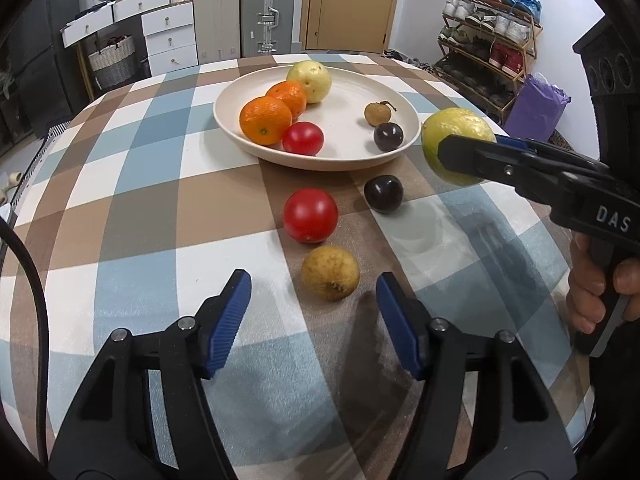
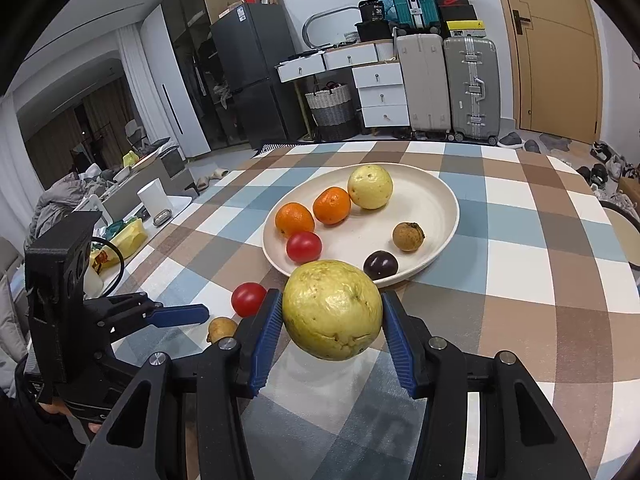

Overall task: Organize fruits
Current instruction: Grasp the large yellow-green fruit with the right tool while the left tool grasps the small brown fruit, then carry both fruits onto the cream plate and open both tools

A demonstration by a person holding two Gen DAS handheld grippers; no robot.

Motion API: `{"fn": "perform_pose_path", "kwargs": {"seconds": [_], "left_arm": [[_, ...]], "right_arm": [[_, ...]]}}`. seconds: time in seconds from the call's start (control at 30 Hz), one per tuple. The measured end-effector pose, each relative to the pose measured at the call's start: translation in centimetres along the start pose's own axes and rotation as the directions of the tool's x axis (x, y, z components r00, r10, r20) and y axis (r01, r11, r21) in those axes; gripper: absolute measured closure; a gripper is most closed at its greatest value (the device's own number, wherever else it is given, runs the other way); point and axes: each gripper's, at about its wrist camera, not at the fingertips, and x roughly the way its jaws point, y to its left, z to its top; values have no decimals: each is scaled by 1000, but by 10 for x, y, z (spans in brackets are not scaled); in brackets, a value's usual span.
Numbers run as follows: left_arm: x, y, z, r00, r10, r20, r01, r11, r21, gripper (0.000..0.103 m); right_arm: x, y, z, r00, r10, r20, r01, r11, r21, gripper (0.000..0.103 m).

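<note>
My right gripper (image 2: 330,328) is shut on a yellow-green guava (image 2: 332,310) and holds it above the table beside the cream plate (image 2: 436,208); the guava also shows in the left wrist view (image 1: 456,136). The plate (image 1: 352,80) holds two oranges (image 1: 266,120), a guava (image 1: 310,80), a tomato (image 1: 303,138), a brown longan (image 1: 377,113) and a dark plum (image 1: 388,136). On the cloth lie a tomato (image 1: 310,215), a dark plum (image 1: 383,193) and a brownish fruit (image 1: 330,273). My left gripper (image 1: 314,286) is open, just short of the brownish fruit.
The round table has a checked cloth (image 1: 132,208). Beyond its far edge stand drawers (image 1: 170,36), suitcases (image 1: 268,16) and a shoe rack (image 1: 488,40). A hand (image 1: 592,292) holds the right gripper's handle at the right.
</note>
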Motion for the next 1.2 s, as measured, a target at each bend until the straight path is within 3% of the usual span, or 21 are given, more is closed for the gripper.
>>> {"fn": "perform_pose_path", "kwargs": {"seconds": [0.17, 0.3, 0.7, 1.2], "left_arm": [[5, -7, 5, 1000, 26, -1, -26, 999, 35, 59], [3, -5, 6, 1000, -8, 0, 8, 1000, 26, 77], [-9, -6, 7, 996, -84, 43, 83, 996, 35, 77], [-27, 0, 45, 987, -57, 150, 54, 998, 25, 77]], "right_arm": [[0, 0, 0, 1000, 5, -1, -5, 1000, 0, 52], [0, 0, -1, 1000, 6, 2, -6, 1000, 0, 52], [0, -2, -1, 1000, 1, 7, -1, 1000, 14, 52], [-14, -4, 15, 997, -52, 60, 51, 998, 22, 52]]}}
